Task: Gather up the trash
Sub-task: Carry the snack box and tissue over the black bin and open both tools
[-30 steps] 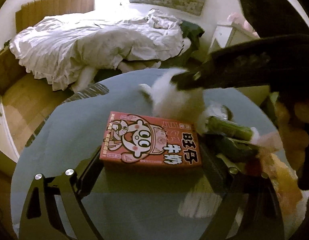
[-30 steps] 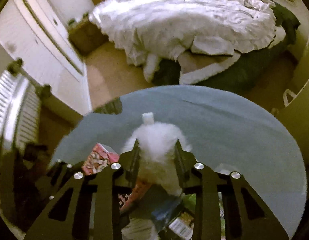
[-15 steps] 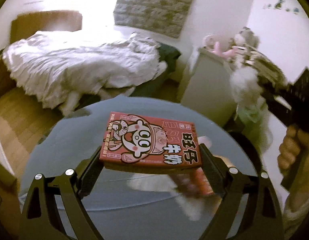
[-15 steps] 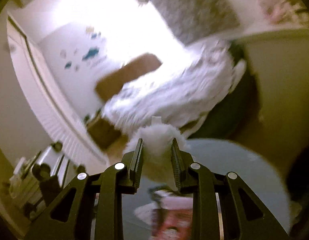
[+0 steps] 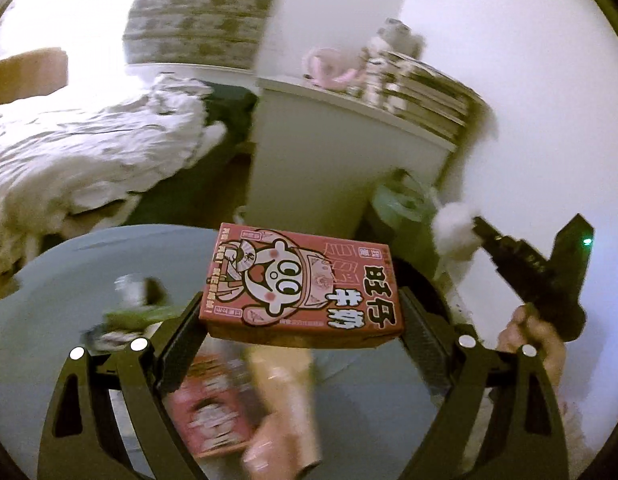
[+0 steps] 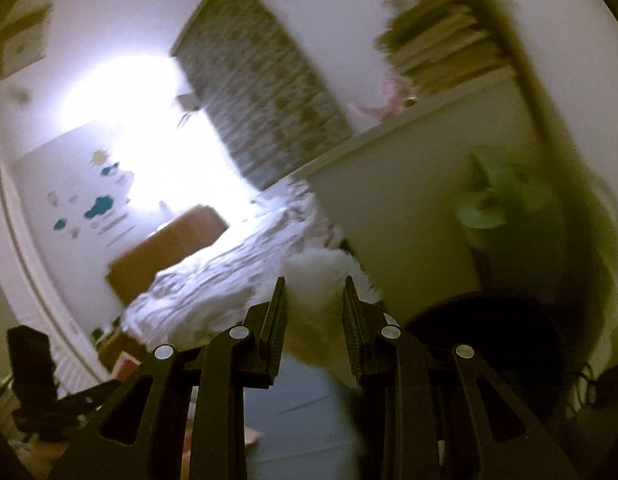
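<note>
The red milk carton point(image 5: 301, 286) sat pinched between the left tongs point(image 5: 301, 312), lifted off the round table point(image 5: 49, 280) where it lay a second before, while the right tongs point(image 6: 313, 312), clamping one white tissue wad point(image 6: 317, 280), had swung toward the green-lined bin point(image 5: 405, 204) beyond them. Two pieces were thus in hand; roughly three blurred wrappers lay below the left tongs.

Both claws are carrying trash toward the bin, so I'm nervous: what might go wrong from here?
The red carton is held only by its ends in the left claw, so it may tip out. The white tissue wad in the right claw is soft and could slip before reaching the green-lined bin.
</note>
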A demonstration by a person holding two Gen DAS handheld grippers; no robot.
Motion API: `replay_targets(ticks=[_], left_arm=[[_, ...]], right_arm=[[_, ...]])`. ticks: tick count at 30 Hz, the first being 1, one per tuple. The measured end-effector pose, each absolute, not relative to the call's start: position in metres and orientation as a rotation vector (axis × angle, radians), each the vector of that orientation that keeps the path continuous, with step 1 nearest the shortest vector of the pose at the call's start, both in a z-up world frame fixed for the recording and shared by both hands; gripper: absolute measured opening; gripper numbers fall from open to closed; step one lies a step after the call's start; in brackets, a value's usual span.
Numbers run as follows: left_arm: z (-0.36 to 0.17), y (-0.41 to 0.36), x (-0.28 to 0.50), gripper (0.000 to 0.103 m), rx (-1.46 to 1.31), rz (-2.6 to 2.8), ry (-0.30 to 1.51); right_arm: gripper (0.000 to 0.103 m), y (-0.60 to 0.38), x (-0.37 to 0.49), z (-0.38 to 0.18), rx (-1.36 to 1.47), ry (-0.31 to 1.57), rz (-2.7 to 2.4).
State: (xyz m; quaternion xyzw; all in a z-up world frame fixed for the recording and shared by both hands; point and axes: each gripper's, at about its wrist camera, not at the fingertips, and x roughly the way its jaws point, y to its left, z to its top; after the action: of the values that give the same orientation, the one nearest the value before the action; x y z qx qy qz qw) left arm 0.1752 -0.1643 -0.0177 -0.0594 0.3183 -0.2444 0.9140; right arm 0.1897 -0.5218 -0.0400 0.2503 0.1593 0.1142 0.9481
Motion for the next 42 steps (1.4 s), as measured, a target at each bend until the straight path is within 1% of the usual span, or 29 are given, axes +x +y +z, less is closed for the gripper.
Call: replay_targets(ticks=[6, 16, 23, 33, 34, 35, 36, 37, 38, 39, 40, 41, 42], left_arm=[[-0.028, -0.215, 0.194, 0.089, -0.105, -0.595, 0.685], [-0.059, -0.292, 0.222, 0.089, -0.085, -0.704, 0.775], [-0.074, -0.313, 0.23, 0.089, -0.076, -0.722, 0.815], [-0.084, -0.33, 0.24, 0.09, -0.069, -0.714, 0.855], [-0.085, -0.331, 0.241, 0.09, -0.069, -0.714, 0.859], [-0.085, -0.332, 0.242, 0.09, -0.073, -0.715, 0.862], [-0.085, -0.332, 0.242, 0.09, -0.076, -0.711, 0.861], [-0.084, -0.332, 0.242, 0.09, -0.079, -0.708, 0.861], [-0.084, -0.333, 0.242, 0.09, -0.084, -0.71, 0.861], [-0.084, -0.332, 0.242, 0.09, -0.091, -0.716, 0.863], [-0.084, -0.331, 0.241, 0.092, -0.096, -0.72, 0.864], [-0.084, -0.33, 0.24, 0.094, -0.102, -0.724, 0.864], [-0.083, -0.329, 0.238, 0.095, -0.106, -0.729, 0.862]], right_arm=[[0.027, -0.559, 0.195, -0.075, 0.547, 0.32, 0.156], [0.027, -0.583, 0.224, -0.112, 0.595, 0.423, 0.048], [0.027, -0.591, 0.23, -0.123, 0.636, 0.448, 0.023], [0.027, -0.592, 0.227, -0.124, 0.661, 0.466, 0.011], [0.03, -0.592, 0.227, -0.124, 0.663, 0.468, 0.009], [0.03, -0.593, 0.228, -0.125, 0.666, 0.471, 0.004], [0.034, -0.593, 0.228, -0.125, 0.671, 0.472, 0.002], [0.043, -0.594, 0.227, -0.126, 0.678, 0.471, -0.003], [0.049, -0.596, 0.226, -0.126, 0.684, 0.466, -0.008], [0.06, -0.596, 0.225, -0.126, 0.689, 0.457, -0.016], [0.065, -0.597, 0.224, -0.126, 0.693, 0.449, -0.022], [0.065, -0.598, 0.223, -0.126, 0.696, 0.44, -0.026], [0.065, -0.598, 0.223, -0.126, 0.695, 0.441, -0.025]])
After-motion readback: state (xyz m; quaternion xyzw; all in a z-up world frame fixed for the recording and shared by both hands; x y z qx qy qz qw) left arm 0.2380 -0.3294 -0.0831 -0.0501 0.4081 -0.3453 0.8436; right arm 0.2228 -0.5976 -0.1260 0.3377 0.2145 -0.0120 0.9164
